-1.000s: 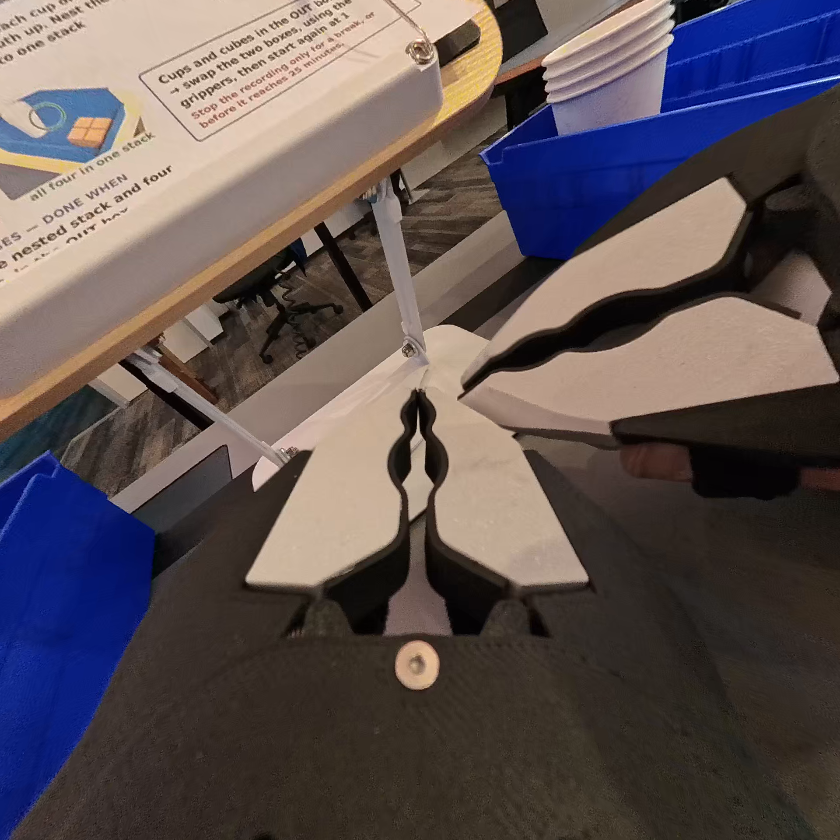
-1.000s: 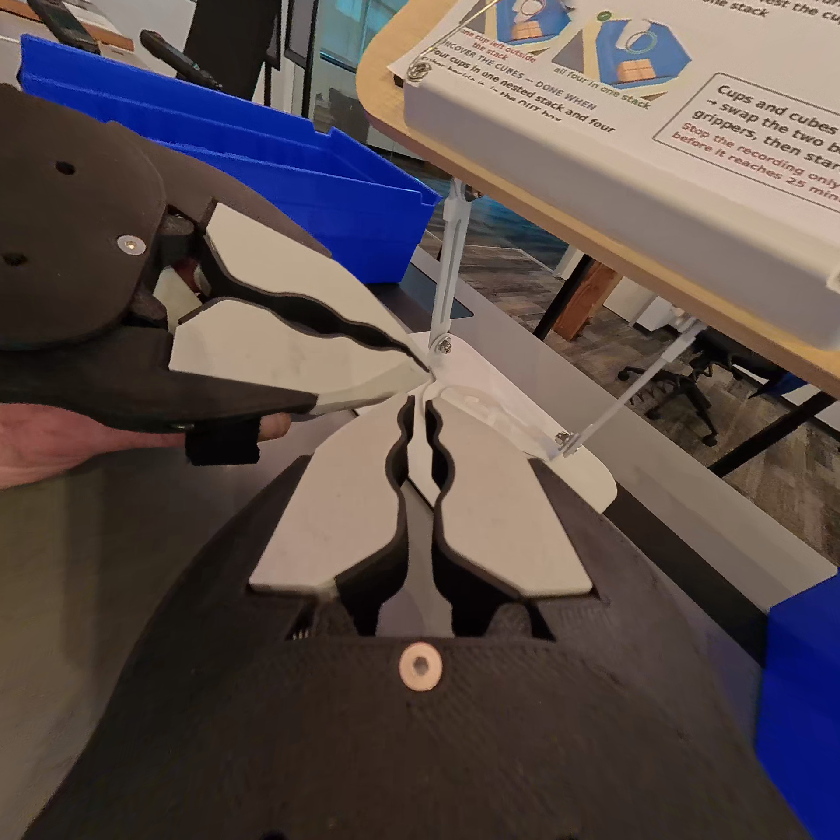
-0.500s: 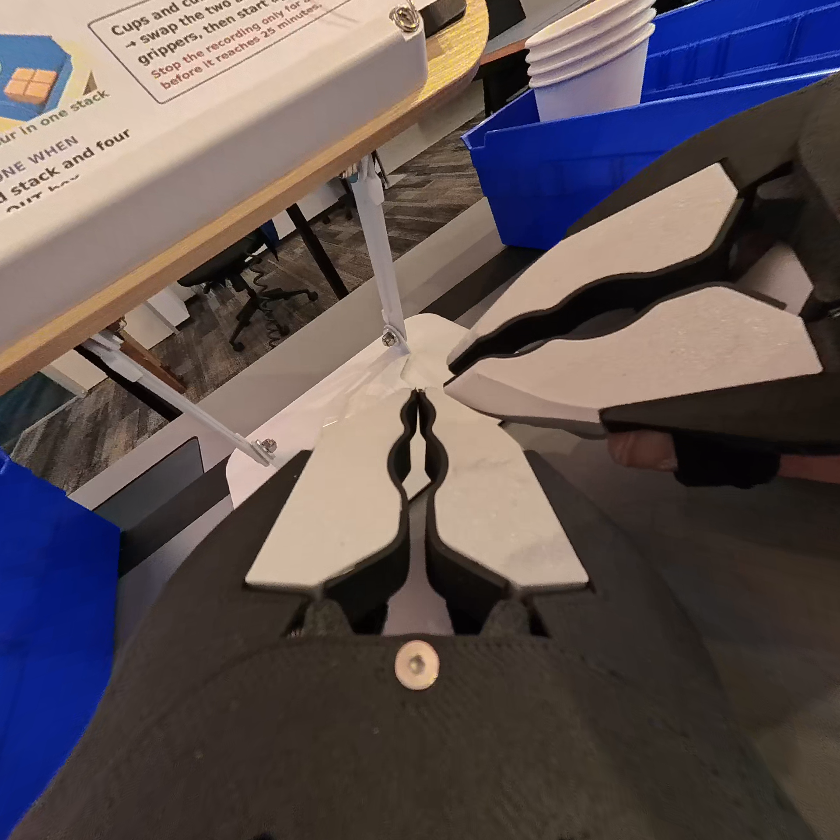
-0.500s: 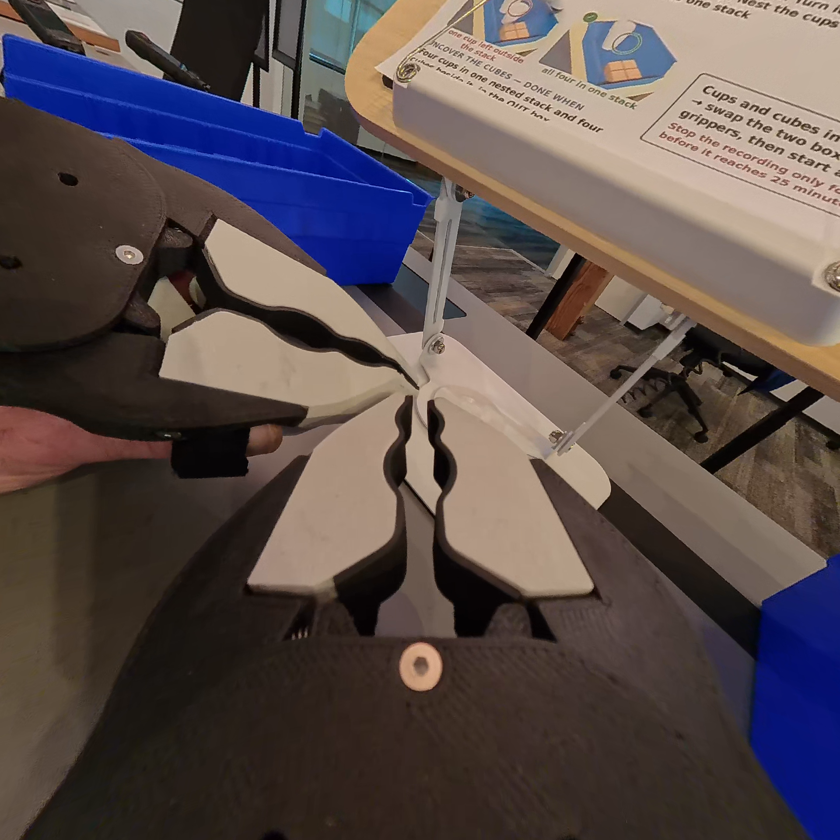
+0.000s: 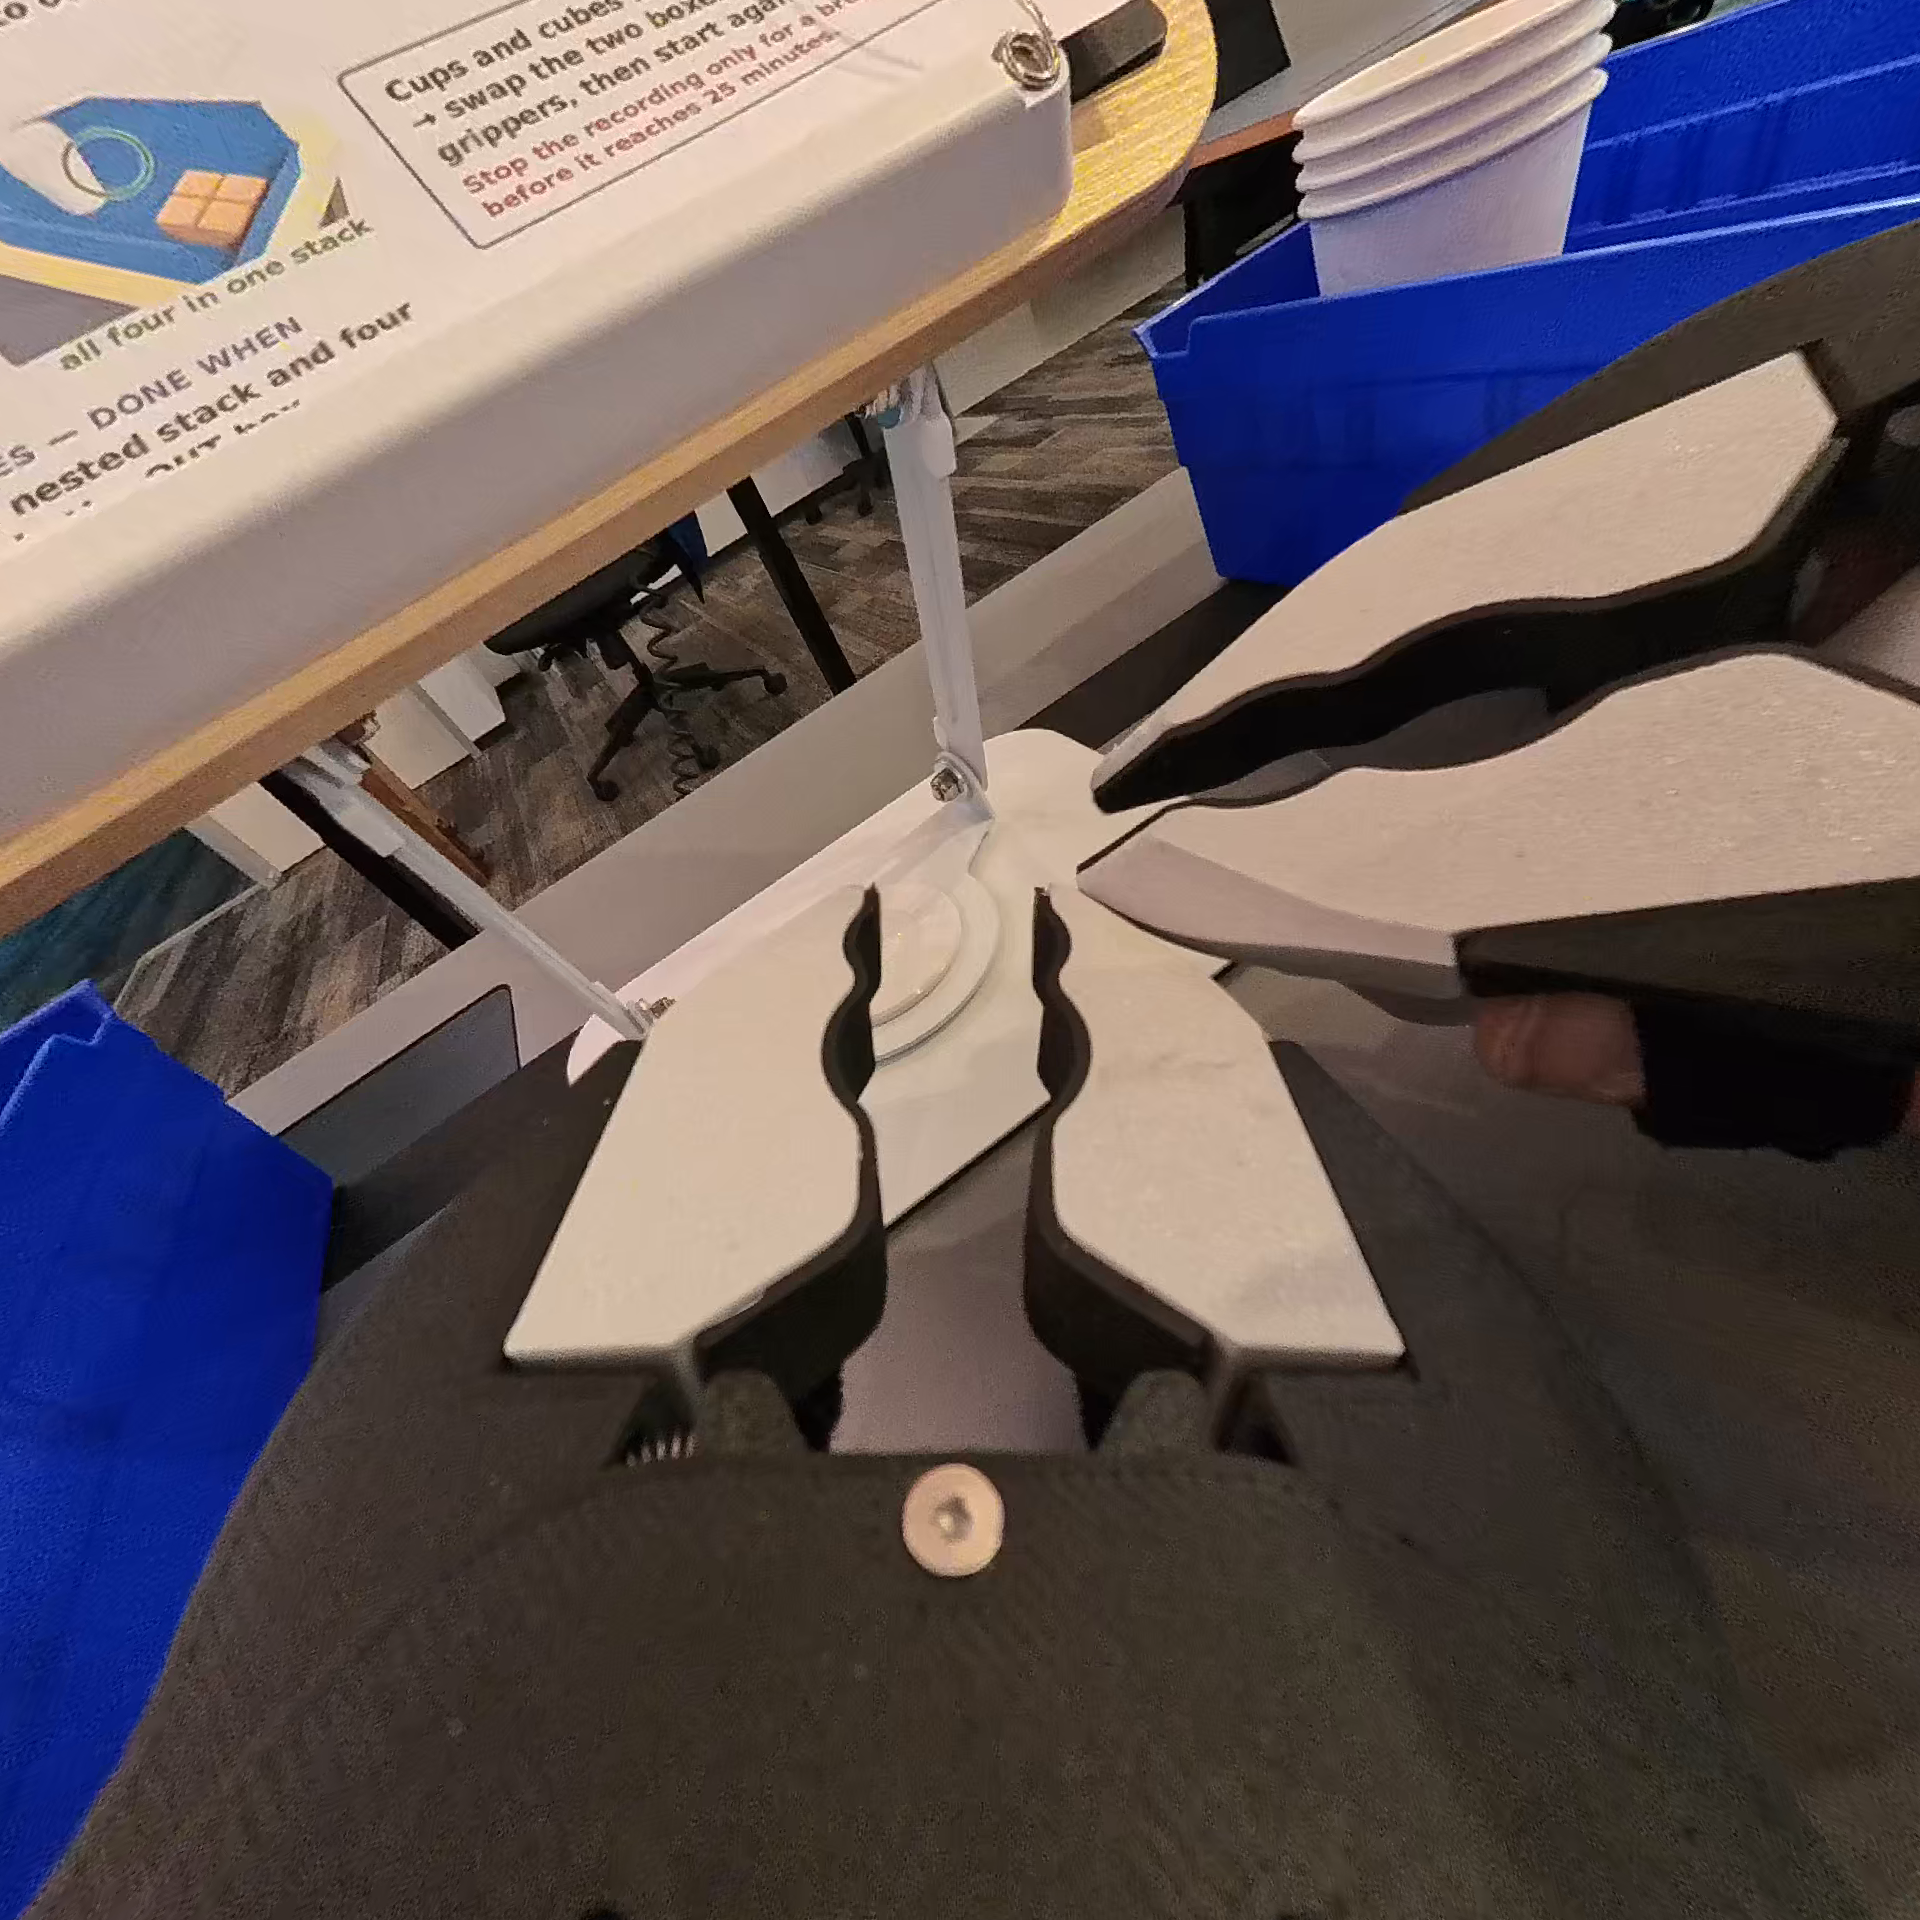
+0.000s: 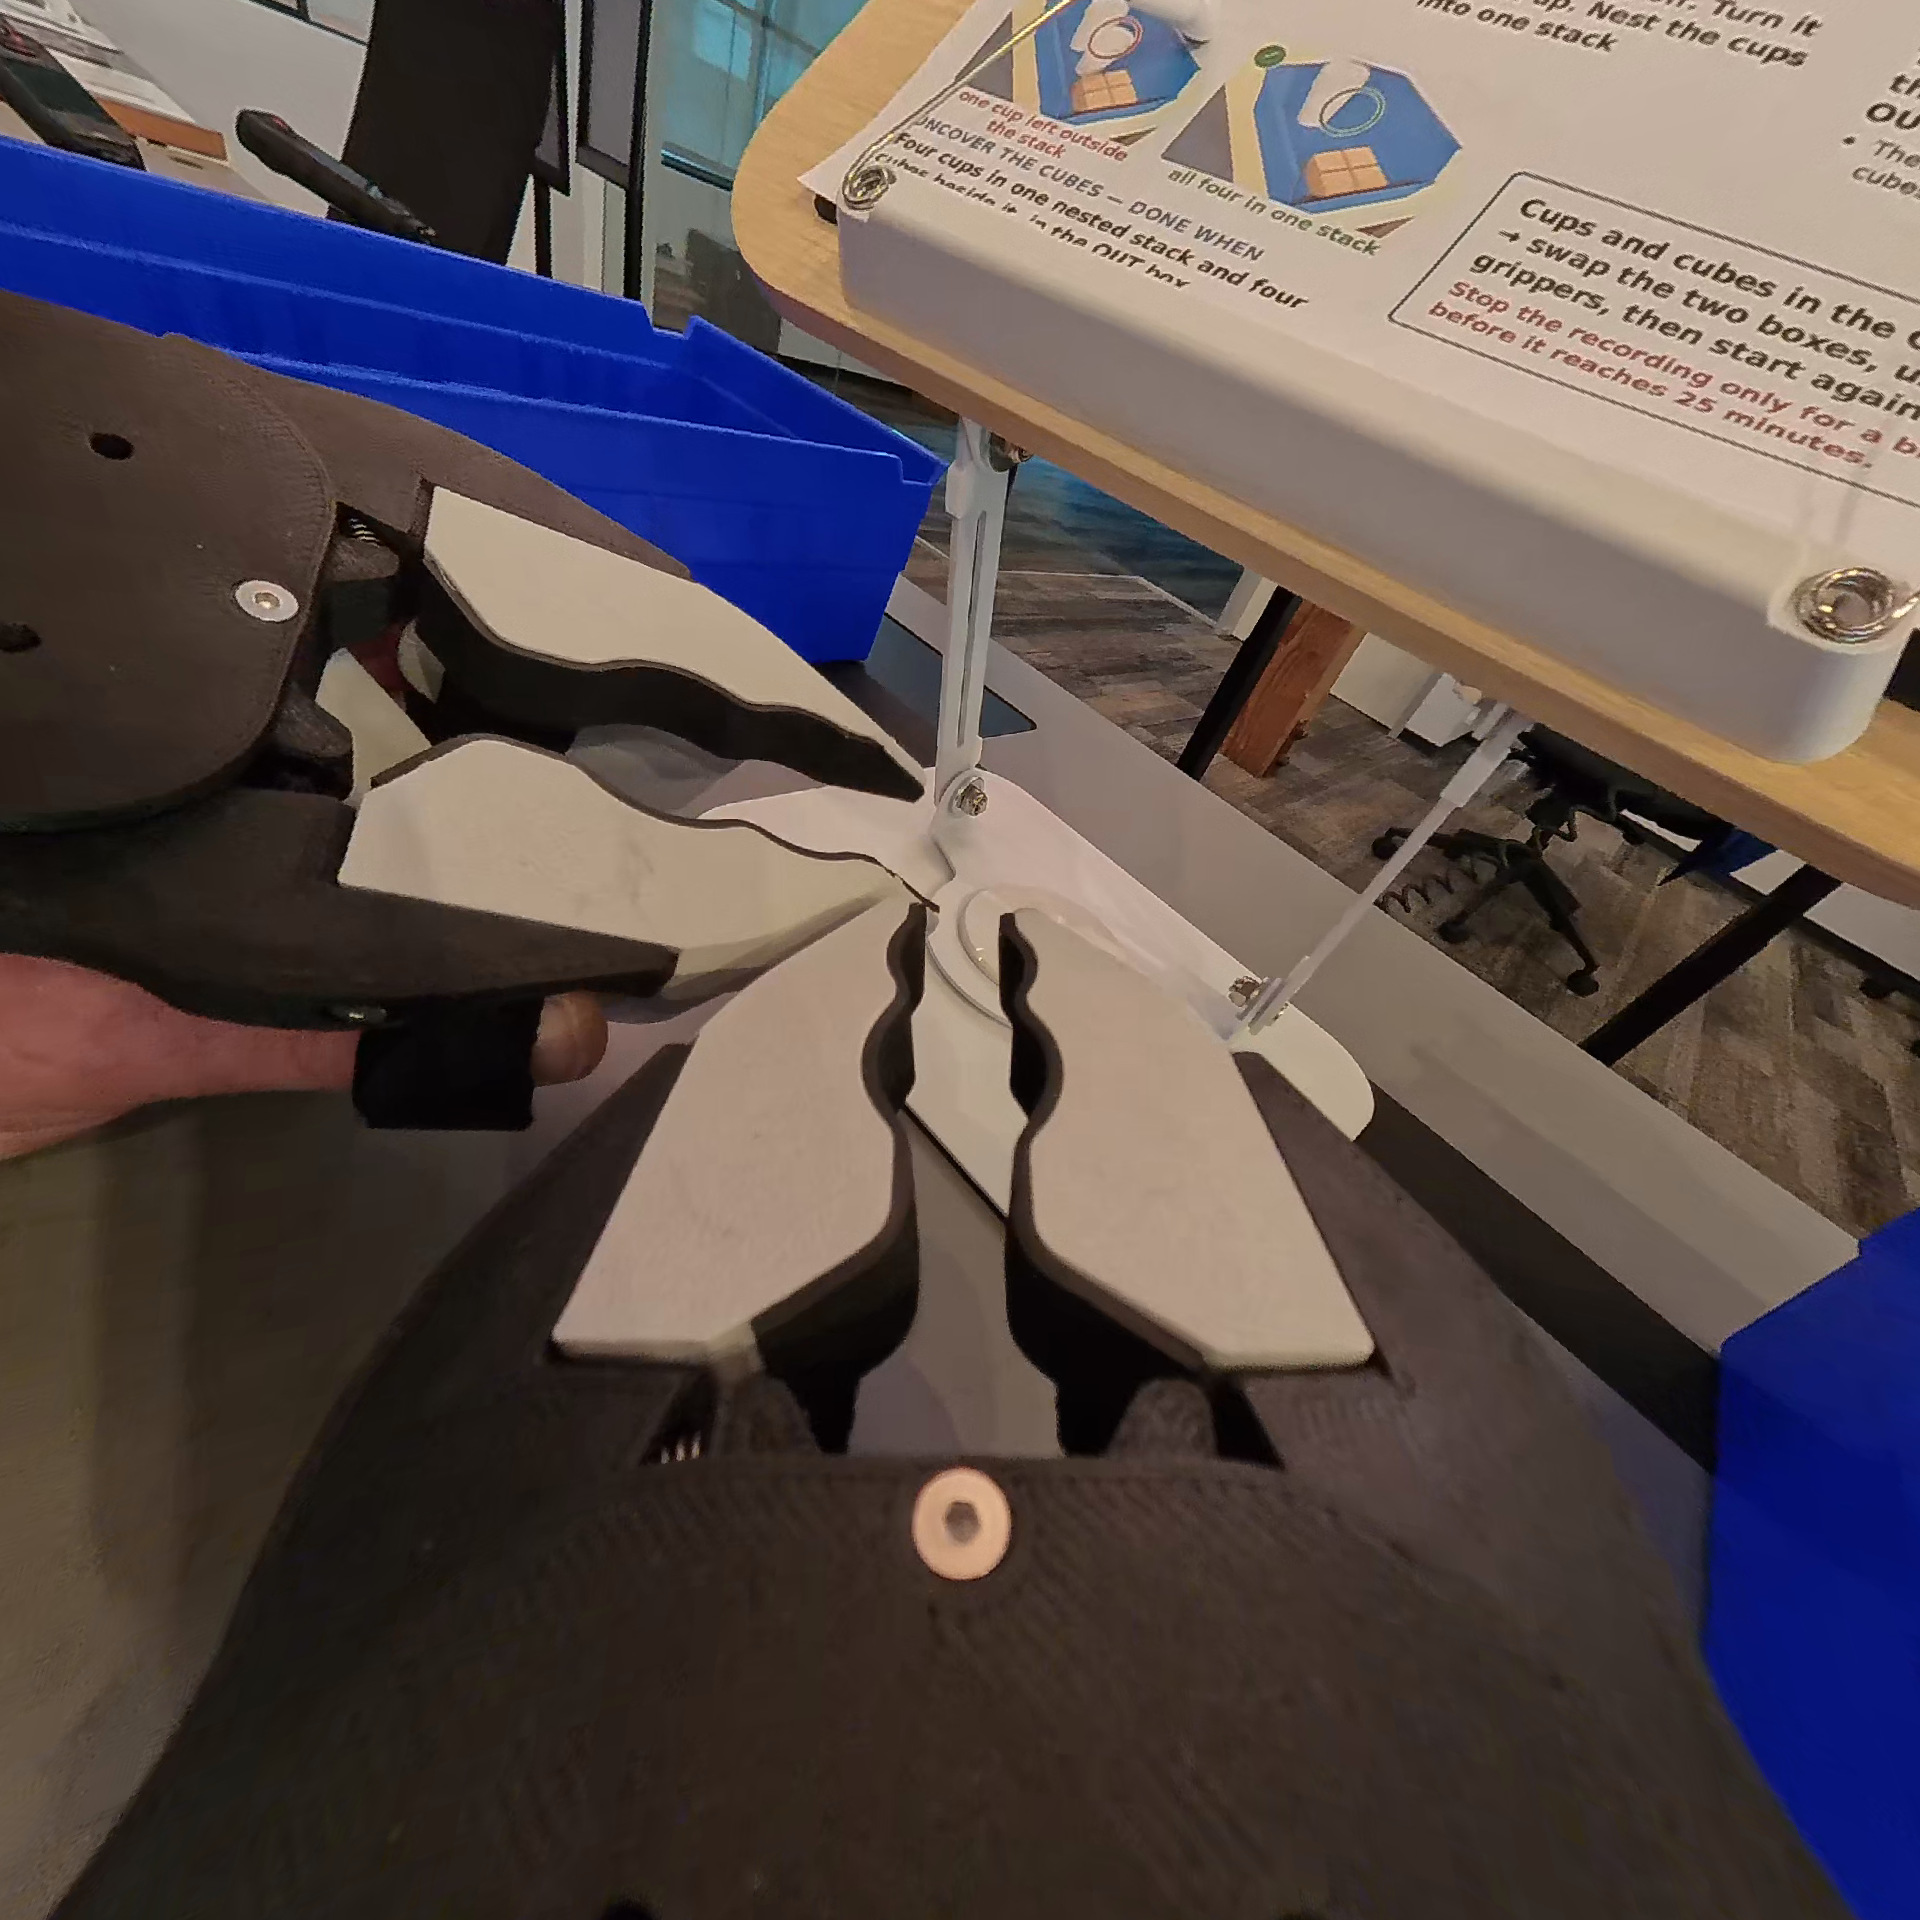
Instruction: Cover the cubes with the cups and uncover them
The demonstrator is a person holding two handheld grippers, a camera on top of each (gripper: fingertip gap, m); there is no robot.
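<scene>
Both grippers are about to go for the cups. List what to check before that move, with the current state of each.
1. Is the left gripper open and empty: ok.
2. Is the right gripper open and empty: ok.
3. Is the stack of white paper cups upright in the blue plastic bin: ok.
4. Is there room between the two grippers: not ok, their tips crowd together over the white metal stand base.
5. Where are the cubes: cannot tell, none in view.
</scene>
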